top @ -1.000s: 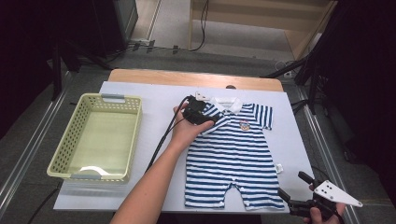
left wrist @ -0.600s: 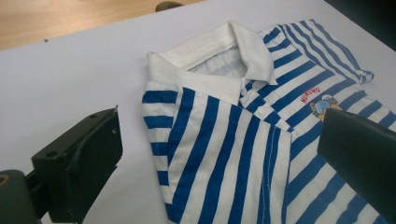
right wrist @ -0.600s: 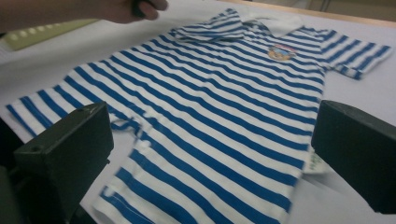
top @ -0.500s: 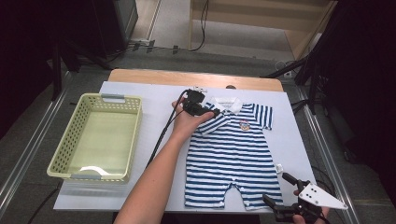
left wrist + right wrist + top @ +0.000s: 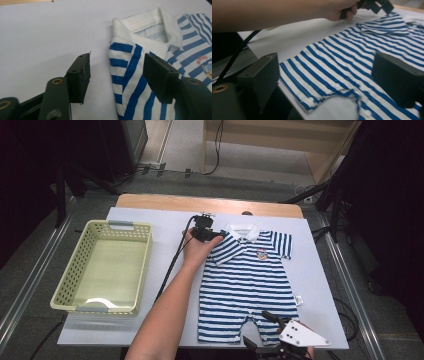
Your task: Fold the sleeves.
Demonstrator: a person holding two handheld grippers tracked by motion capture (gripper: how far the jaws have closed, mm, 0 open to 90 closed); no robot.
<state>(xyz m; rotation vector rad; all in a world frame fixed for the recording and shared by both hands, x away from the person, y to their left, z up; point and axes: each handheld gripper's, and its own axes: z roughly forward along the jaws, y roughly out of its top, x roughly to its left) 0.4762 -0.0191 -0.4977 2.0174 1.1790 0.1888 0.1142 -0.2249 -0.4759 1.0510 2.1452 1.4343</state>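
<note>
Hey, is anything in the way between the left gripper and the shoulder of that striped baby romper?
Nothing visible. The left gripper has its open jaws straddling the shoulder edge of the blue-and-white striped cotton romper, with bare white table sheet beside it.

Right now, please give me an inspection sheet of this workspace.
Surface: white sheet over a wooden table.
Job's things: striped baby romper lying flat, collar away from the person.
Clutter: empty yellow basket at the left.
Grippers: left gripper open astride the sleeve edge, jaws just closing; right gripper open over the romper's leg end.
Cables: black cable trailing from the left gripper.
Surroundings: dark floor, wooden furniture behind.
</note>
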